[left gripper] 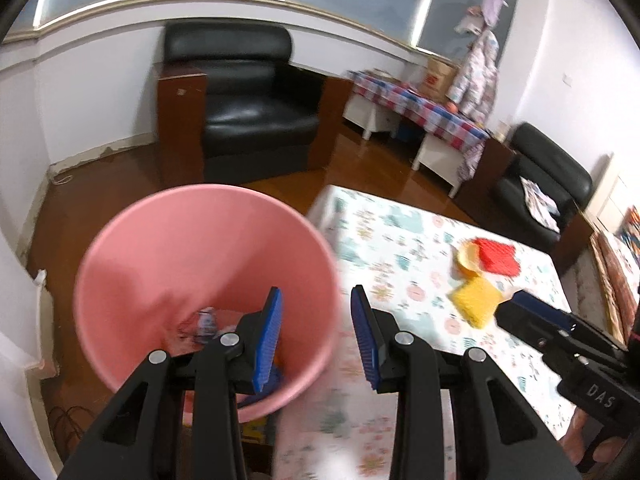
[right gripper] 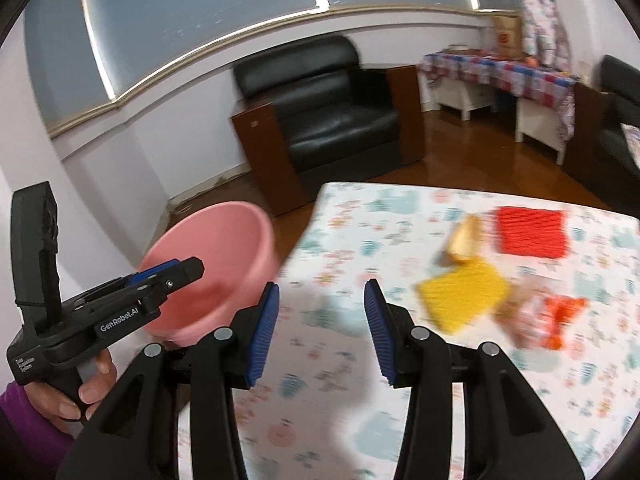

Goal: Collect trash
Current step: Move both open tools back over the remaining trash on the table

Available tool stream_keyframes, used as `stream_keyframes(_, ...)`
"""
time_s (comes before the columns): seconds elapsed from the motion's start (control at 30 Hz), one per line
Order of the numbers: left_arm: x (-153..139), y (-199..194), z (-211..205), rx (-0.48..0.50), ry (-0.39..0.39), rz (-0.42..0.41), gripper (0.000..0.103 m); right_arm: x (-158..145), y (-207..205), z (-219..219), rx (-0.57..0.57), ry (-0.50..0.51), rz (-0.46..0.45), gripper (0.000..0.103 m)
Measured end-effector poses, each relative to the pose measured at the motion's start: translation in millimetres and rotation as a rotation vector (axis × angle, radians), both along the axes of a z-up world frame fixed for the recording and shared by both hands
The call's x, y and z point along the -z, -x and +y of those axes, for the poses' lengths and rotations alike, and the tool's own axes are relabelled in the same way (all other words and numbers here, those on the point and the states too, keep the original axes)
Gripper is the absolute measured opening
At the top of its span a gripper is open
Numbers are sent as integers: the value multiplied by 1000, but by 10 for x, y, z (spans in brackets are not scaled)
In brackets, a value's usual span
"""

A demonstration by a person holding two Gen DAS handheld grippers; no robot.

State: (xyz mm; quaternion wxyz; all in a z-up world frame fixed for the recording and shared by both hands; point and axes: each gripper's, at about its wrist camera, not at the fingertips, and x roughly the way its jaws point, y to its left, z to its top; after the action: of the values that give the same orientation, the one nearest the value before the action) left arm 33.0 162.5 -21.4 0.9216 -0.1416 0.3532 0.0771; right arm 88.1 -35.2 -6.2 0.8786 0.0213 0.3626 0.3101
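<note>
A pink bin (left gripper: 168, 264) stands on the floor at the table's left edge, with some scraps (left gripper: 206, 322) at its bottom; it also shows in the right wrist view (right gripper: 216, 264). My left gripper (left gripper: 316, 336) is open and empty, over the bin's right rim. My right gripper (right gripper: 320, 328) is open and empty above the patterned table (right gripper: 360, 420). On the table lie a yellow cloth (right gripper: 464, 292), a red cloth (right gripper: 532, 232), a yellow peel-like scrap (right gripper: 466, 240) and a crumpled orange-and-pink wrapper (right gripper: 548, 316). The right gripper's fingers (left gripper: 532, 312) appear closed-looking from the side in the left view, near the yellow cloth (left gripper: 476, 300).
A black armchair (left gripper: 248, 96) stands by the far wall. A bench with a checked cloth (left gripper: 420, 108) stands at the back right, and another black chair (left gripper: 540, 188) is beyond the table. The floor is brown wood (left gripper: 100, 192).
</note>
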Motion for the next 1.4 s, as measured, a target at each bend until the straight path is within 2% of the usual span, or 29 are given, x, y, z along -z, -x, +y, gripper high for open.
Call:
stream_keyframes(0.3,-10,-330,-676,142,-31,12,34,82,-86,-790,176,-25,22,45)
stream_keyframes(0.43,-13,-399,-814,177,-52,19,34,98,-125,-939,209,-35,26,45)
stream_keyframes(1.4,97,-591,-1052,276,-79,53,36,189,-209,-1273,315,-24,49,45)
